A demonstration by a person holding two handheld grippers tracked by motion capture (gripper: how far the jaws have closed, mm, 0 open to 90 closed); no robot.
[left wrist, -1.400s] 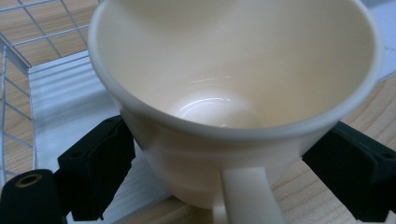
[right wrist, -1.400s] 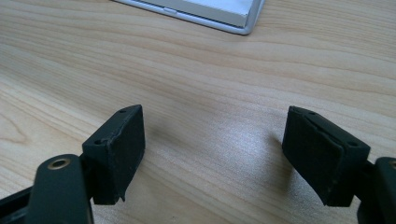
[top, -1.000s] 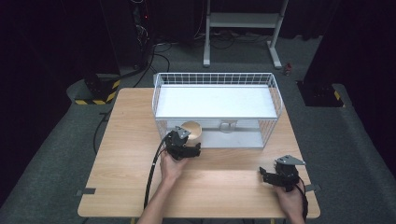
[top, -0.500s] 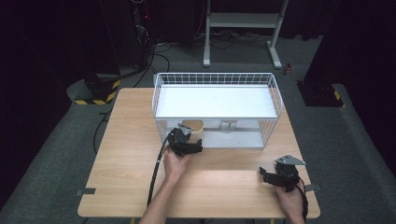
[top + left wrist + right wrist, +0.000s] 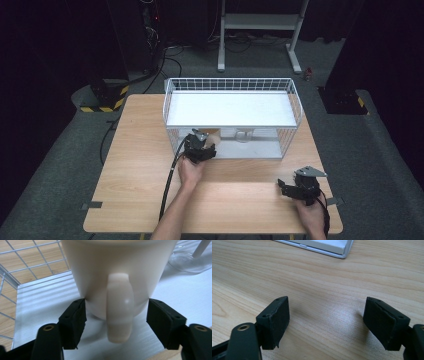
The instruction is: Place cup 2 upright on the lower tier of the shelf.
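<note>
Two spread tongs (image 5: 116,322) flanking mug (image 5: 117,272)

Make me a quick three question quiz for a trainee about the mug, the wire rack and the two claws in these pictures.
1. True or false: the left claw is clamped on the mug.
2. Multiple choice: the mug stands A) on the rack's top shelf, B) on the rack's lower shelf, C) on the bare table.
3. Short answer: what lies between the jaws of the right claw?

Key
1. False. Its jaws stand open on either side of the mug, handle toward the camera.
2. B, under the top shelf of the wire rack, beside a clear glass.
3. Nothing but bare wooden table; that claw is open.
</note>
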